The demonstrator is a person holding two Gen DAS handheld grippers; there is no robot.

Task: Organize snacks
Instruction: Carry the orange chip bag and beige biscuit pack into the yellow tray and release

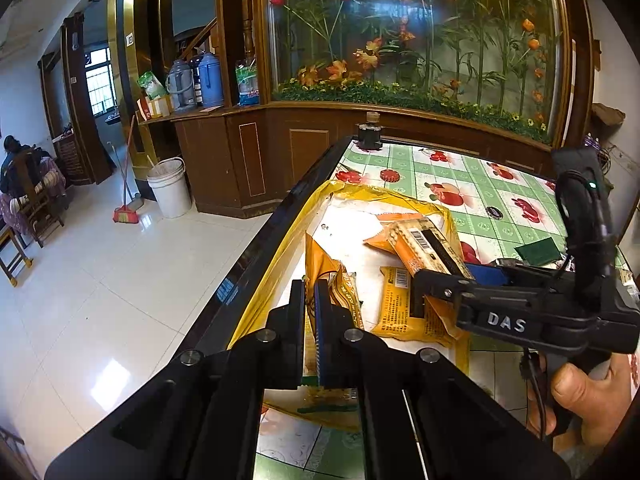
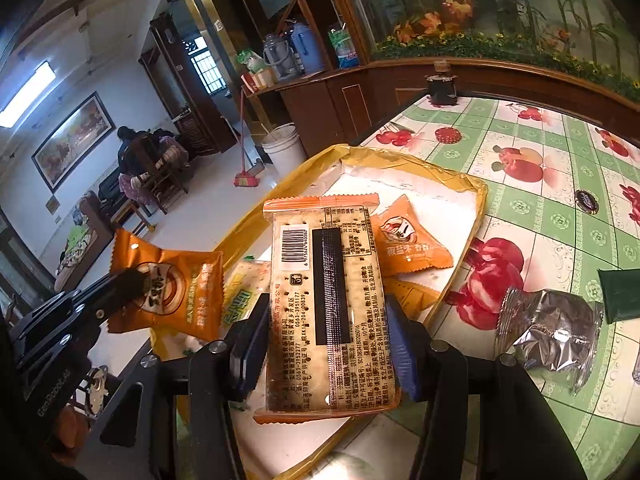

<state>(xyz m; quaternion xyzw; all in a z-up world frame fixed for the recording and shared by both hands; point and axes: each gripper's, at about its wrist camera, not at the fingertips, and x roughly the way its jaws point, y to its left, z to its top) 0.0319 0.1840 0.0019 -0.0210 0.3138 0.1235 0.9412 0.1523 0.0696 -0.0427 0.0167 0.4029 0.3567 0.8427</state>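
A cracker pack (image 2: 328,304), clear with orange ends, barcode side up, stands lengthwise between the right fingers (image 2: 402,354), pinched at its long edges. An orange pouch (image 2: 168,284) hangs crumpled, clamped at one edge between the left fingers (image 1: 325,312). Two more orange pouches (image 2: 408,246) lie flat in the yellow tray (image 2: 440,172), just beyond the right fingers.

The tablecloth (image 2: 560,184) is a green and white check printed with red fruit. The tray (image 2: 472,188) has a yellow rim around a white inside. The cracker pack (image 2: 320,280) is orange-edged, with a black stripe and a black-and-white barcode. The snack packet (image 2: 168,284) is orange, the foil packet (image 2: 548,328) silver, the bucket (image 1: 170,188) white
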